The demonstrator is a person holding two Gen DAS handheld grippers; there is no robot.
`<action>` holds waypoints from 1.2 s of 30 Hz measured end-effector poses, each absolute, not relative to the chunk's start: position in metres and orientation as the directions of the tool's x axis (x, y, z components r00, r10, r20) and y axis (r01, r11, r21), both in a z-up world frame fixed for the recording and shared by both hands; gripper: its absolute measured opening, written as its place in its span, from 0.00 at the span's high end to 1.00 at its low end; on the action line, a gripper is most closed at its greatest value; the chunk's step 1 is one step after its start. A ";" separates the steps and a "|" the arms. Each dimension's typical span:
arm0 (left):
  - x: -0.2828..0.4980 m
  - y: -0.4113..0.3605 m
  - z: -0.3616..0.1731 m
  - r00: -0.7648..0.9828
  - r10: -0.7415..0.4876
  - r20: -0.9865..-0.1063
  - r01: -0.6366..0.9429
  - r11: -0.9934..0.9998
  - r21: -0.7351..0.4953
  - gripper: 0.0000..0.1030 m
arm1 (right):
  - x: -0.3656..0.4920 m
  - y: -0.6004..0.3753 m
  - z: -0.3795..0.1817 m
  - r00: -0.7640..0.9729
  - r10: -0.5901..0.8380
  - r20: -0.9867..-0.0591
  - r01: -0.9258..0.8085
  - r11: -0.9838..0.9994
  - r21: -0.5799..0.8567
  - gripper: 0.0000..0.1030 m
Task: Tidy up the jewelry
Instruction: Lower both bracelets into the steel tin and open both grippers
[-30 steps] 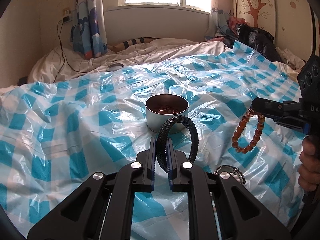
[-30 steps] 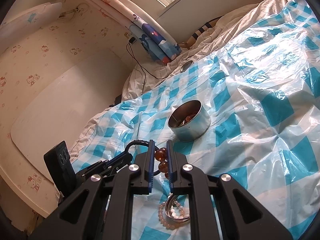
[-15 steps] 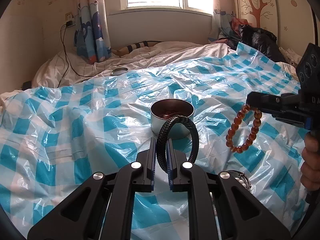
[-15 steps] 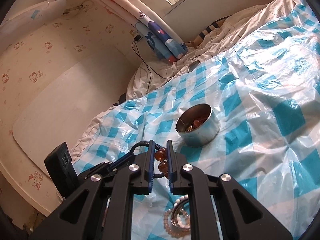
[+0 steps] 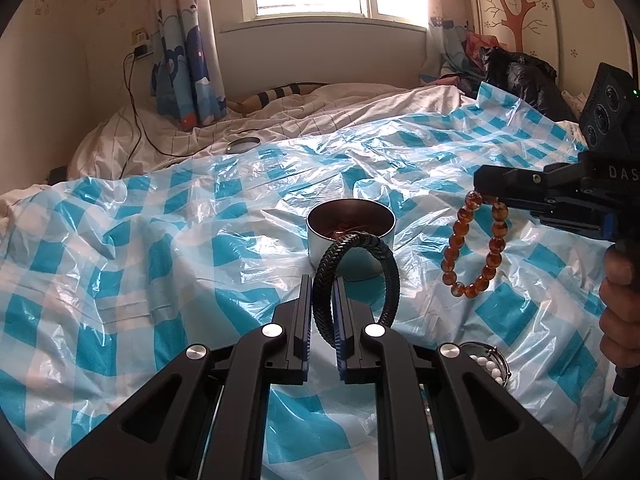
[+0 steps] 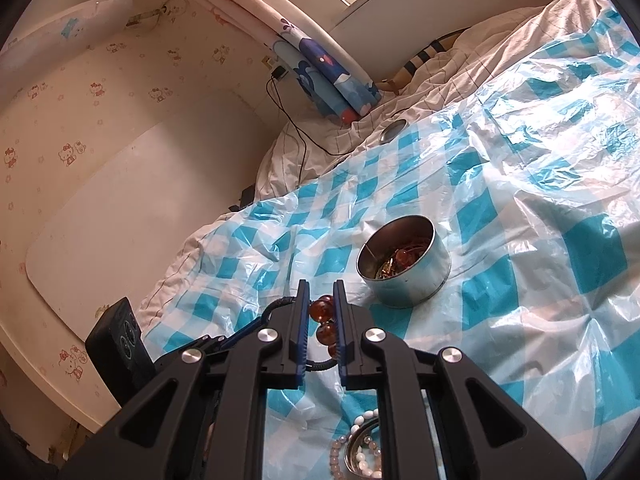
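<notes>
Your left tool [image 5: 322, 312] pinches the stiff braided black bracelet [image 5: 356, 276] upright before the tin [image 5: 351, 236]. Your right tool [image 6: 322, 316] pinches the amber bead bracelet [image 6: 322, 320]: limp, slippery; grip one bead squarely.

L cam faces window; R cam faces left; both share tin [image 5: 351, 227] [image 6: 404, 260].

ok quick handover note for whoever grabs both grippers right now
Left gripper: shut on the black braided bracelet, held just short of the round tin.
Right gripper: shut on the amber bead bracelet, which hangs above the checked plastic sheet, to the tin's right.
Done: the tin already holds some jewelry.
Left: drop both bracelets in the tin, then fetch the pale bead bracelets lying near you.
</notes>
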State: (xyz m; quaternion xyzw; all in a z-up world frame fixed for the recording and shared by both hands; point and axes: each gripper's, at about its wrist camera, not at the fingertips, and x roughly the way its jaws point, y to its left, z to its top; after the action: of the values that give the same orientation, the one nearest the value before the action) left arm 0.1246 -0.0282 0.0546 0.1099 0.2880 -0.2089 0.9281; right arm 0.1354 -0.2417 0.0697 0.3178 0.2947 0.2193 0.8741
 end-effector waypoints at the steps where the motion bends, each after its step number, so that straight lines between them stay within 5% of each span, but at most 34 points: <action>1: 0.126 -0.028 0.055 0.747 -0.325 -0.580 0.450 0.890 0.080 0.91 | 0.137 -0.242 0.070 0.730 0.572 -0.374 -0.198 0.701 0.686 0.88; 21: 0.251 -0.070 0.051 0.667 -0.459 -0.587 0.459 0.874 -0.162 0.90 | 0.235 -0.244 0.077 0.744 0.525 -0.414 -0.184 0.756 0.629 0.88; 22: 0.257 -0.074 0.047 0.652 -0.457 -0.605 0.460 0.873 -0.164 0.89 | 0.240 -0.241 0.075 0.739 0.520 -0.429 -0.180 0.765 0.618 0.88; 24: 0.274 -0.089 0.028 0.551 -0.422 -0.720 0.479 0.866 -0.141 0.66 | 0.256 -0.231 0.062 0.687 0.526 -0.501 -0.169 0.787 0.594 0.87; 28: 0.258 -0.084 0.020 0.550 -0.398 -0.734 0.509 0.857 -0.084 0.64 | 0.258 -0.226 0.048 0.656 0.511 -0.556 -0.140 0.806 0.576 0.86; 36: 0.179 -0.019 0.033 0.585 -0.405 -0.703 0.427 0.890 -0.158 0.52 | 0.175 -0.258 0.056 0.690 0.452 -0.565 -0.073 0.820 0.567 0.63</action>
State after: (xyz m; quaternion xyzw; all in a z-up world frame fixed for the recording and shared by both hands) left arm 0.1792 -0.0194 0.0330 0.0140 0.3911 -0.2339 0.8900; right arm 0.1748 -0.2579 0.0563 0.2603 0.3644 0.1488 0.8817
